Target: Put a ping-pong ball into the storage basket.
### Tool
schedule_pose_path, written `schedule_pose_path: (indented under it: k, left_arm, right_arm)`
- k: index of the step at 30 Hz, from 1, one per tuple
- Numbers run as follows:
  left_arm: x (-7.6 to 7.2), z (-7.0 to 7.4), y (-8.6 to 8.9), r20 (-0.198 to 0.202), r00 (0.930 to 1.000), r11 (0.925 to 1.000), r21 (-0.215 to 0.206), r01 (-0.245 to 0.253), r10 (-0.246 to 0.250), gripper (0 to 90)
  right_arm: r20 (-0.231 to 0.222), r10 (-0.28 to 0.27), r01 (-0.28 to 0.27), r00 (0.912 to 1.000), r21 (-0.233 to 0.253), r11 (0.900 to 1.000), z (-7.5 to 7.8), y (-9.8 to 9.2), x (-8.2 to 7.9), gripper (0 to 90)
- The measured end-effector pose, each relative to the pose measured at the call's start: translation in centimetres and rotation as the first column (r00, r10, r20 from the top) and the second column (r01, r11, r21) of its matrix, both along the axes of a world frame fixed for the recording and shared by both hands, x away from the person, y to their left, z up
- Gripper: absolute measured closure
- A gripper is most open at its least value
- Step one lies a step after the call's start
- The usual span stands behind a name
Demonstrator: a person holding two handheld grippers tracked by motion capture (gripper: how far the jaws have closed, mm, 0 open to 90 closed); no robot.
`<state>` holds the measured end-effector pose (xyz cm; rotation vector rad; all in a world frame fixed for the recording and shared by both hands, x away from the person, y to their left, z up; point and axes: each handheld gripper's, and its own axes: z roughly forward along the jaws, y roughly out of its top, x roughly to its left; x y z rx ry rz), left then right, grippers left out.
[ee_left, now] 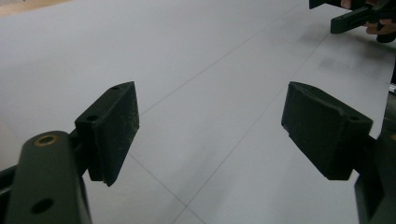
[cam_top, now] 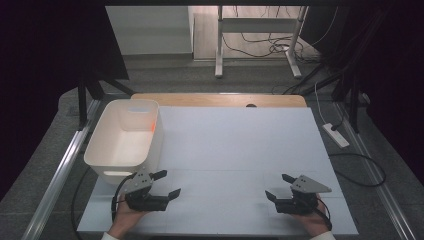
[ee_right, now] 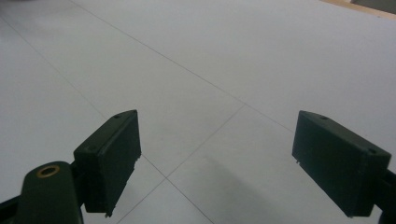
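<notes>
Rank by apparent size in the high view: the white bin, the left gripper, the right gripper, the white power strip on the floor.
1. White bin, clearly the largest.
2. Left gripper and right gripper: they look alike, so no order between them.
3. White power strip, the smallest, though it lies farther from the camera.

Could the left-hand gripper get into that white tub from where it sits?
Probably yes. The left gripper rests open on the table just in front of the white tub, nothing lies between them, and the tub's top is open, so lifting over its rim should do.
</notes>
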<state>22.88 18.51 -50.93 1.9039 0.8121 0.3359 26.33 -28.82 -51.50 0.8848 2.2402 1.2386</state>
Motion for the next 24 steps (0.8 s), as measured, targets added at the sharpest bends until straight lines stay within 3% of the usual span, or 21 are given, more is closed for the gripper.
schedule_pose_path:
  k: [24]
  left_arm:
    - [-0.05,-0.64,0.07,-0.006,0.9998,0.9998,0.009,-0.02,0.02,19.9]
  right_arm:
    - [-0.002,0.024,-0.024,0.9997,0.021,1.0,0.1,-0.08,-0.15,15.5]
